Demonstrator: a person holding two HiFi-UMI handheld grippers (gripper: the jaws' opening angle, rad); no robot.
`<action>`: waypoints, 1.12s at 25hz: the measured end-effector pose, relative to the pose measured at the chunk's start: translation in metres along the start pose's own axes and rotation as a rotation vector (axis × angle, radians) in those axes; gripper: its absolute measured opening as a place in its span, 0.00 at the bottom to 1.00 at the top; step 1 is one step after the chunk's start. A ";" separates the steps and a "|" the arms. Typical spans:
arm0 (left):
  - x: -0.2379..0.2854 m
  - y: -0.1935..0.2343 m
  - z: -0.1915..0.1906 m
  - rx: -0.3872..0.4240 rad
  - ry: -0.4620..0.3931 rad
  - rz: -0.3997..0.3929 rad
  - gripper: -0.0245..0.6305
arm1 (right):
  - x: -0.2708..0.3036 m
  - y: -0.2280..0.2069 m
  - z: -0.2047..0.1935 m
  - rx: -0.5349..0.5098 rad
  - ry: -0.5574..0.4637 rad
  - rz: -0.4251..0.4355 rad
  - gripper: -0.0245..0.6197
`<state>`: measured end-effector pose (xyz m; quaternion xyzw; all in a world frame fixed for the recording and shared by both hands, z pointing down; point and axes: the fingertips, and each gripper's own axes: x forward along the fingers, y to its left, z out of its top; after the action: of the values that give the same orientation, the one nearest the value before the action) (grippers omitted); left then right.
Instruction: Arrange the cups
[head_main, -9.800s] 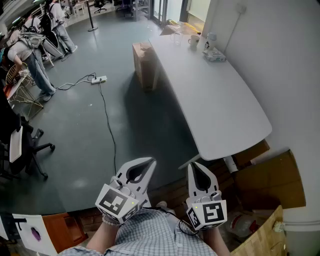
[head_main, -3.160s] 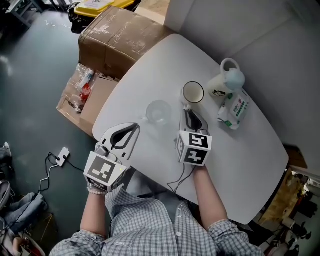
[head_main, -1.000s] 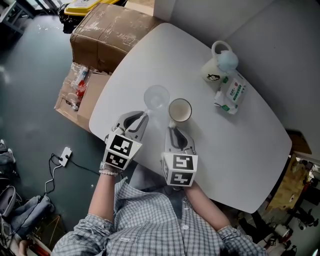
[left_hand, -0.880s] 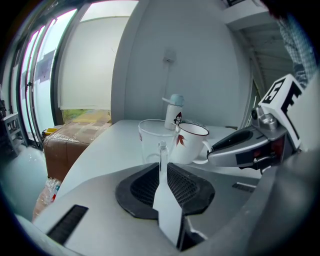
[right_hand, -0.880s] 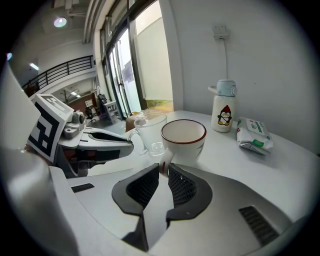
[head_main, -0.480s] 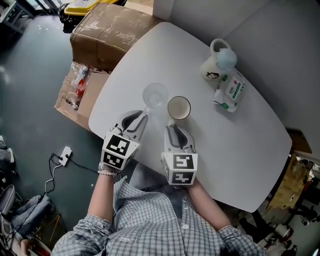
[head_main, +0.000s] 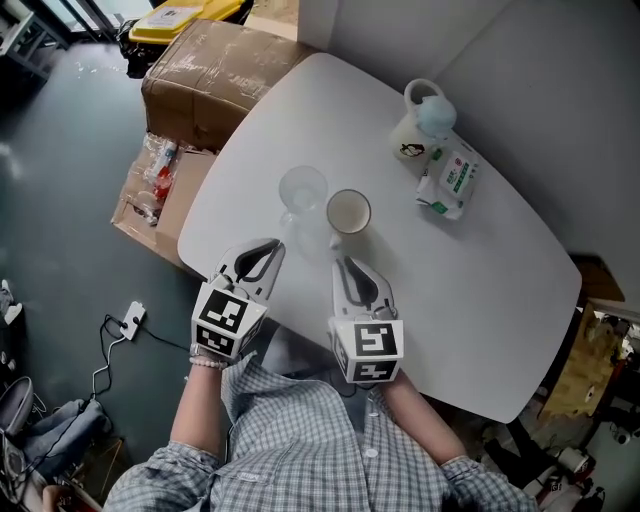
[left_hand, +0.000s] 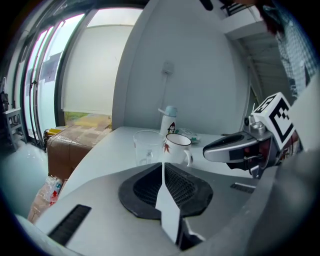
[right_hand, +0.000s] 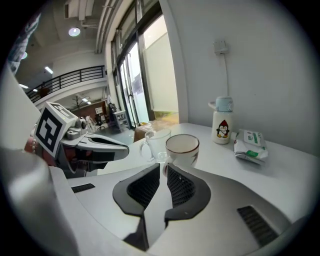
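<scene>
A clear glass cup (head_main: 303, 190) and a white mug with a brown rim (head_main: 348, 212) stand side by side on the white table (head_main: 480, 290), close to its near left edge. My left gripper (head_main: 270, 246) sits just short of the glass, shut and empty. My right gripper (head_main: 345, 264) points at the mug, whose handle faces it; its jaws stand a narrow slit apart with nothing between them. The left gripper view shows the glass (left_hand: 146, 147) and mug (left_hand: 176, 149) beyond its tips (left_hand: 162, 165). The right gripper view shows the mug (right_hand: 182, 147) straight ahead of its tips (right_hand: 163, 167).
A white bottle with a penguin print (head_main: 418, 125) and a tissue packet (head_main: 447, 180) lie near the wall at the table's far side. On the floor to the left are a cardboard box (head_main: 215, 65), a plastic bag (head_main: 155, 180) and a power strip (head_main: 130, 320).
Over the last seconds the mug came over beside the glass. In the last half second both grippers have drawn back a little from the cups, which stay put.
</scene>
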<state>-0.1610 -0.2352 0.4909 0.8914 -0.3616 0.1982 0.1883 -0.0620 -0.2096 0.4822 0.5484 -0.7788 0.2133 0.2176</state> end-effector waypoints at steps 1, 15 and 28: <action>-0.002 -0.004 0.005 0.008 -0.015 -0.008 0.07 | -0.004 -0.001 0.004 -0.002 -0.020 0.007 0.11; -0.034 -0.060 0.076 0.123 -0.163 -0.121 0.05 | -0.059 -0.005 0.065 -0.015 -0.243 0.040 0.08; -0.055 -0.076 0.129 0.179 -0.268 -0.137 0.05 | -0.090 -0.006 0.111 -0.072 -0.387 0.011 0.08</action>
<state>-0.1151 -0.2148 0.3397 0.9456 -0.3026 0.0957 0.0716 -0.0408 -0.2063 0.3412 0.5668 -0.8162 0.0772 0.0819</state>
